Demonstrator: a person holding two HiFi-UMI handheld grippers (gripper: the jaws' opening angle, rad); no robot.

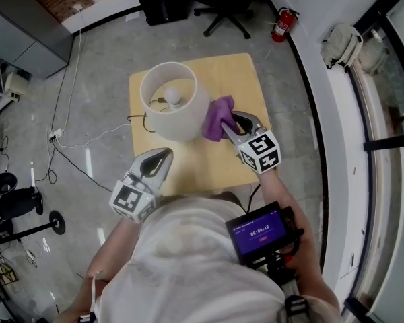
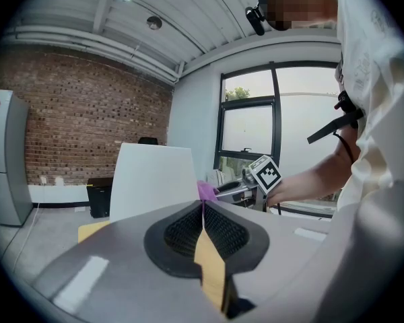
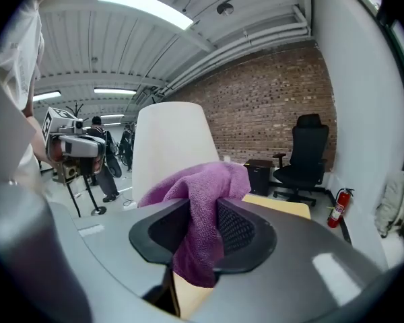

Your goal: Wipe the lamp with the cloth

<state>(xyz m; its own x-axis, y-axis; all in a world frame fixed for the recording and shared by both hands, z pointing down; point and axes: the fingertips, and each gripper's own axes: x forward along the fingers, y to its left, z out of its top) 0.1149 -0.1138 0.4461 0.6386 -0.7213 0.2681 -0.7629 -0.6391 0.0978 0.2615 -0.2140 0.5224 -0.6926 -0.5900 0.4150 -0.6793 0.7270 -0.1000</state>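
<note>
The lamp [image 1: 168,110] stands on the pale wooden tabletop [image 1: 246,79], its white shade [image 1: 188,123] open at the top with the bulb [image 1: 172,98] showing inside. At the lamp's right side we hold the purple cloth [image 1: 217,116] close against the shade — our right hand-held gripper [image 1: 230,125] has its jaws part-way closed and clamped on a bunched fold of the fabric. Our left hand-held gripper [image 1: 165,155] hangs near the lamp's front, on our side of it and apart from the shade — its jaws pressed together with nothing between them.
</note>
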